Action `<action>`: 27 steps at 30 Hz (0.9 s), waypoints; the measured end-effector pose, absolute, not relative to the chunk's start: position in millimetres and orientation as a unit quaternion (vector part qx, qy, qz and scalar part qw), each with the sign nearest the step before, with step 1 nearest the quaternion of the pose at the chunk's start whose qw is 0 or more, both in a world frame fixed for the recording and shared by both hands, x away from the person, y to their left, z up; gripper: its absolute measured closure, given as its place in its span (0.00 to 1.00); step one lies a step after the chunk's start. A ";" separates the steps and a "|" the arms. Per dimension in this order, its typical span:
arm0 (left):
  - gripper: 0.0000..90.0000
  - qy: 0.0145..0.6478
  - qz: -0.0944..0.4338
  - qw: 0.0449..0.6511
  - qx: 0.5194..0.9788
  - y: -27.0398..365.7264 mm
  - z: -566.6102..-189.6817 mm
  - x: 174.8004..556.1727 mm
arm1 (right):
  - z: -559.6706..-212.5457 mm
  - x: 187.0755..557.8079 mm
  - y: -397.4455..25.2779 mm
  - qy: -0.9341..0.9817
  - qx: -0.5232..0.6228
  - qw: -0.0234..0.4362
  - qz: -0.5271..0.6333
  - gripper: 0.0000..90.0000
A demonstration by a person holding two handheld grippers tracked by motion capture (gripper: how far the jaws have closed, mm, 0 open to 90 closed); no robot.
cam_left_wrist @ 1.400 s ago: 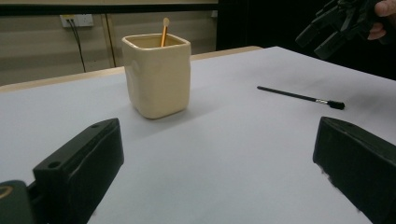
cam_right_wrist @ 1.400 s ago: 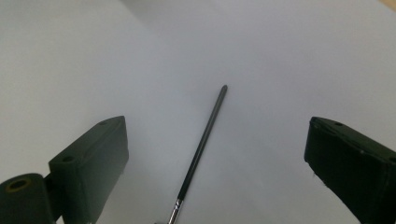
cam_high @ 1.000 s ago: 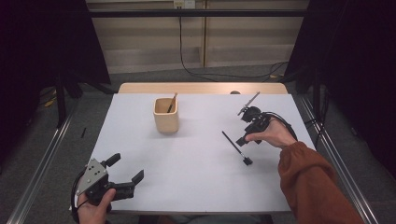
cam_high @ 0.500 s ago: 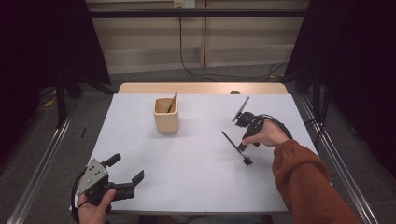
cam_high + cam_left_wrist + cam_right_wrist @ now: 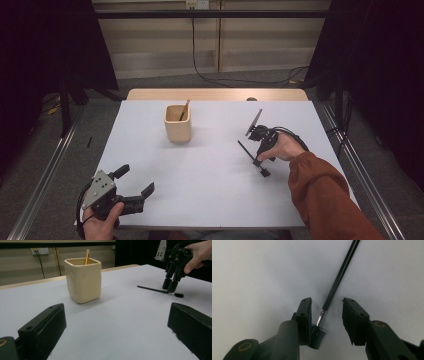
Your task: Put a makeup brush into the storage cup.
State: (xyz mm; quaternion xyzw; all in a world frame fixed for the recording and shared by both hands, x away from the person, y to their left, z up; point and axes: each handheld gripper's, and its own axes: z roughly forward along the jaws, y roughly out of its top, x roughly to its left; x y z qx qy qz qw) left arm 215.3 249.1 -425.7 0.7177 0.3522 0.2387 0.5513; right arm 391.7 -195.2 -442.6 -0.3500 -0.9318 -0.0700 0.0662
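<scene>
The white desk (image 5: 210, 175) carries a cream square cup (image 5: 177, 123) toward its far middle, with a wooden stick (image 5: 184, 109) leaning inside it. Well apart from the cup, on the right half of the desk, lies a thin black brush (image 5: 252, 157), flat on the surface, its handle pointing away and to the left, its small bristle head nearest the person.

The right tool (image 5: 325, 315) hangs straight down over the brush, jaws spread and straddling it where the black handle meets the bright metal ferrule. The left jaw looks to be touching the bristle head, though the angle makes that hard to be sure of. The left tool (image 5: 134, 187) rests near the front-left corner of the desk, jaws spread wide and holding nothing.

The brush should be very light and stiff, but thin, round and smooth, so it may roll or slip sideways as the jaws close. The best hold is probably just above the ferrule on the handle, centred between the pads, not on the soft bristles.
</scene>
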 end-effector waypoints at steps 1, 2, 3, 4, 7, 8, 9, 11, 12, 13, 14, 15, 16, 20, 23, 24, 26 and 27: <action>0.02 0.352 0.238 0.551 0.718 248.9 -425.7 215.2 | -442.3 391.8 -194.6 -0.931 -0.352 0.071 -0.066 0.68; 0.02 0.352 0.238 0.552 0.718 248.7 -425.7 215.1 | -443.5 391.6 -194.4 -0.931 -0.353 0.067 -0.067 0.70; 0.02 0.352 0.238 0.551 0.718 248.7 -425.7 215.1 | -443.9 391.5 -193.8 -0.931 -0.354 0.068 -0.064 0.75; 0.02 0.351 0.238 0.552 0.718 248.8 -425.8 215.1 | -445.3 391.2 -193.4 -0.930 -0.354 0.071 -0.068 0.78; 0.02 0.351 0.237 0.552 0.718 249.2 -425.9 215.1 | -449.0 391.0 -192.5 -0.929 -0.358 0.067 -0.058 0.81; 0.02 0.351 0.237 0.552 0.718 249.3 -426.0 215.2 | -449.5 391.0 -192.9 -0.929 -0.358 0.065 -0.059 0.82; 0.02 0.350 0.237 0.553 0.718 249.3 -426.1 215.3 | -449.2 390.5 -192.2 -0.925 -0.369 0.067 -0.059 0.83; 0.02 0.350 0.236 0.553 0.718 249.3 -426.0 215.2 | -449.5 390.6 -191.9 -0.926 -0.369 0.060 -0.054 0.86; 0.02 0.351 0.237 0.552 0.718 249.3 -425.9 215.0 | -449.7 390.4 -191.6 -0.927 -0.368 0.056 -0.051 0.87; 0.02 0.351 0.237 0.553 0.717 249.2 -425.9 214.7 | -449.3 389.8 -190.6 -0.927 -0.370 0.052 -0.046 0.88; 0.02 0.350 0.237 0.552 0.718 249.3 -426.0 214.7 | -448.8 389.4 -189.6 -0.928 -0.368 0.048 -0.042 0.89; 0.02 0.350 0.238 0.552 0.718 249.3 -426.2 214.7 | -449.4 388.5 -188.0 -0.926 -0.371 0.048 -0.045 0.89; 0.02 0.350 0.237 0.551 0.719 249.4 -426.1 214.7 | -449.8 389.0 -188.1 -0.930 -0.362 0.043 -0.043 0.90; 0.02 0.350 0.236 0.551 0.720 249.5 -426.3 214.8 | -449.6 388.9 -186.3 -0.929 -0.367 0.036 -0.035 0.95; 0.02 0.352 0.236 0.551 0.718 249.3 -426.4 215.0 | -449.4 390.1 -187.6 -0.927 -0.372 0.042 -0.035 0.96; 0.02 0.352 0.236 0.551 0.718 249.2 -426.4 215.0 | -449.7 390.3 -188.2 -0.924 -0.378 0.045 -0.041 0.96; 0.02 0.353 0.236 0.552 0.718 249.2 -426.5 215.2 | -449.8 391.0 -190.1 -0.925 -0.376 0.047 -0.044 0.96; 0.02 0.354 0.236 0.552 0.717 249.3 -426.5 215.5 | -449.4 390.8 -190.9 -0.923 -0.379 0.048 -0.044 0.96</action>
